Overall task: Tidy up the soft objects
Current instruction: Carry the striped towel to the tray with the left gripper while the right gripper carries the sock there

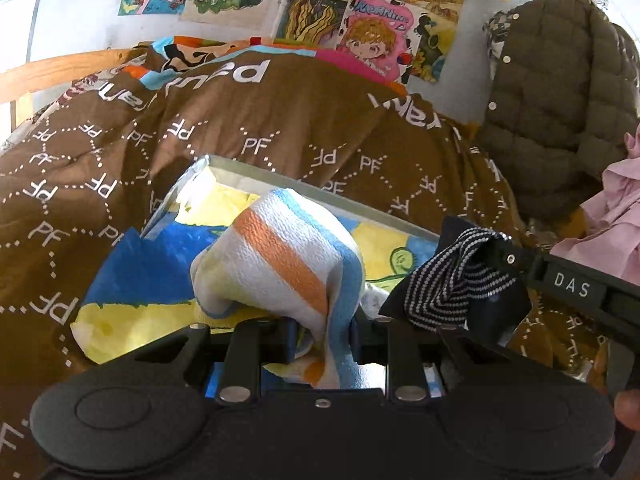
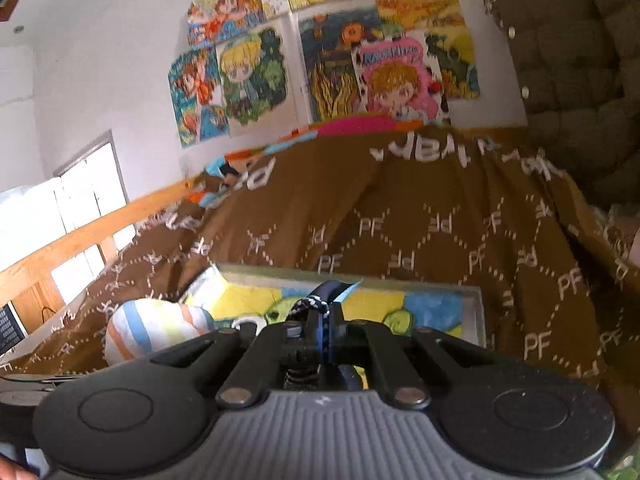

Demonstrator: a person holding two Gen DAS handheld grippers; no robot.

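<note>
The left claw [image 1: 320, 332] grips a striped white, orange and blue cloth [image 1: 276, 256], held above an open box [image 1: 320, 188] with a bright blue-and-yellow lining that sits on a bed's brown "PF" blanket [image 1: 248, 120]. Just beside it, the right claw [image 2: 320, 344] is clamped tight on a dark, white-striped sock [image 1: 452, 284]. Cartoon posters [image 2: 256, 76] cover the wall behind.
</note>
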